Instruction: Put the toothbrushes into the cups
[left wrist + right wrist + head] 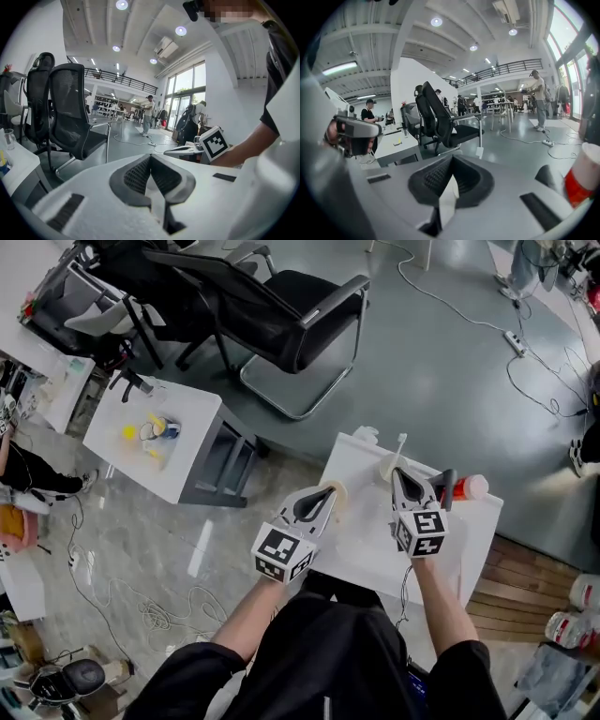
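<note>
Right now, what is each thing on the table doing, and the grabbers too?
left gripper: shut, empty.
right gripper: shut, nothing between its jaws.
toothbrush: upright, just past the right gripper's tips.
cup by the toothbrush: upright.
cup by the left gripper: upright, partly hidden.

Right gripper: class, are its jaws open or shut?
Shut on the toothbrush: pads of the right gripper pinch its white handle; its head pokes out beyond.

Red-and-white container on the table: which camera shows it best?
The head view: the red-and-white container shows clearly on the white table, beside the right gripper. The right gripper view catches only part of it at its edge; I can't spot it in the left gripper view.
</note>
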The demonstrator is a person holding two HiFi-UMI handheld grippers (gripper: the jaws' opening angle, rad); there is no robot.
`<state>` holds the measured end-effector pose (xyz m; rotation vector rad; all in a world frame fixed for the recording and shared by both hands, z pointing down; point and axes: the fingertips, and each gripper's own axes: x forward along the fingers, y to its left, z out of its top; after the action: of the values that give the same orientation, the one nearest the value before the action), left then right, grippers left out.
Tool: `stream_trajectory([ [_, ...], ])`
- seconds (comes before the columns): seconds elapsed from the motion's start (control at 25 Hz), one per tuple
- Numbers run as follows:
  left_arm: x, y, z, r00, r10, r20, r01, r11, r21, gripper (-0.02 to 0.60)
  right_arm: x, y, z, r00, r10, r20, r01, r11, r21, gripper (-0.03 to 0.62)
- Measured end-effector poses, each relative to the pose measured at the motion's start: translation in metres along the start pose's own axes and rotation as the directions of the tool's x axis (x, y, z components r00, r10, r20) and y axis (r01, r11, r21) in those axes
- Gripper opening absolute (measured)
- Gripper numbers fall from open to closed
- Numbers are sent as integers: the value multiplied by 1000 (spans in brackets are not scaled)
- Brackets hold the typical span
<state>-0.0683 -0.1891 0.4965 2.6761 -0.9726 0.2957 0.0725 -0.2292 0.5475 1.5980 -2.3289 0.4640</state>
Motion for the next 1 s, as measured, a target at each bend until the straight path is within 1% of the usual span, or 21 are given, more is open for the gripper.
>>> stream_trajectory([
  [0.24,15,-18,6,999,-39,7,39,999,11,2,-41,3,8,999,-2,44,0,999,34,5],
  [0.44,30,-46,9,996,-94,3,94,995,25,2,-71,-8,1,998,-33,47,31,999,36,5],
  [0.6,40,-67,8,989,-146,-8,147,988,42,2,-94,-16,-7,996,-73,54,71,997,33,5],
  [0.72,49,-86,6,980,-198,-25,199,978,54,2,-116,-25,-19,992,-118,48,116,993,37,5],
  [0.84,63,-111,4,966,-254,-42,257,964,67,2,-140,-41,-30,984,-170,44,167,984,60,5],
  [1.0,83,-149,-3,937,-341,-71,346,934,85,2,-178,-66,-51,966,-257,33,253,962,102,5],
])
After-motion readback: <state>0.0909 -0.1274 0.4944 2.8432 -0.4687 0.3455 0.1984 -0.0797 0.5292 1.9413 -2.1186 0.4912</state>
